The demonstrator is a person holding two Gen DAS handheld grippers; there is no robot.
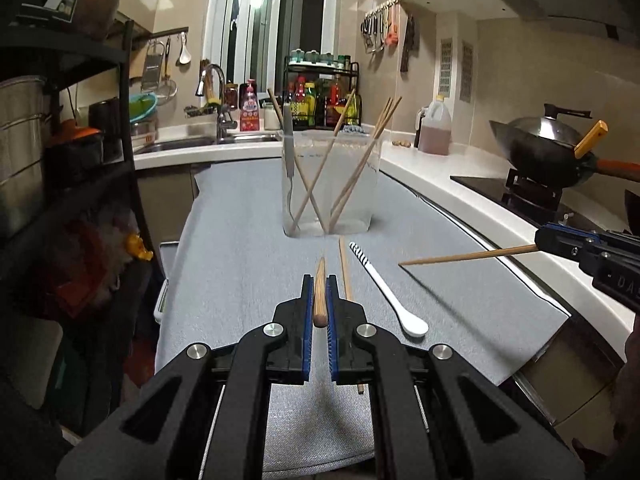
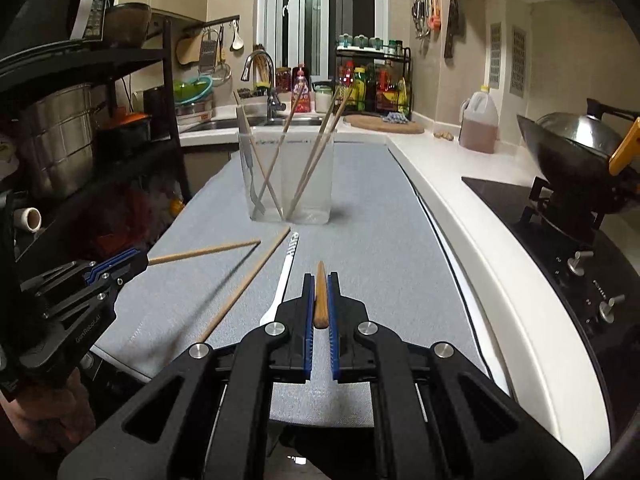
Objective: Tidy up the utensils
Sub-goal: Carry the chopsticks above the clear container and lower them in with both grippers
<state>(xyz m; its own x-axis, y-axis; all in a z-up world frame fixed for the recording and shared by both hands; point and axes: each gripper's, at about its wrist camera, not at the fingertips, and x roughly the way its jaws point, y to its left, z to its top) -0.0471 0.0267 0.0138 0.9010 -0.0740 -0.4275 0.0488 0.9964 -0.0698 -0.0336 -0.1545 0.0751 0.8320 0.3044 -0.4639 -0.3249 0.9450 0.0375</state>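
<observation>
My left gripper (image 1: 319, 281) is shut on a wooden chopstick (image 1: 320, 304) that points forward above the grey mat (image 1: 240, 272). Likewise, my right gripper (image 2: 320, 279) is shut on a second chopstick (image 2: 320, 300). Each gripper shows in the other's view: the right gripper (image 1: 539, 241) with its chopstick (image 1: 468, 256), the left gripper (image 2: 145, 258) with its chopstick (image 2: 204, 251). Ahead on the mat stands a clear container (image 1: 330, 200) (image 2: 290, 184) holding several chopsticks and a grey utensil. One loose chopstick (image 1: 345, 268) (image 2: 244, 288) and a white spoon (image 1: 386, 294) (image 2: 285, 270) lie on the mat.
A black shelf rack (image 1: 80, 160) crowds the left side. Right of the mat run a white counter (image 2: 460, 200), an oil jug (image 1: 435, 128) and a wok (image 1: 548, 148) on the stove. Sink, faucet (image 1: 216, 96) and a bottle rack (image 1: 320, 96) stand behind the container.
</observation>
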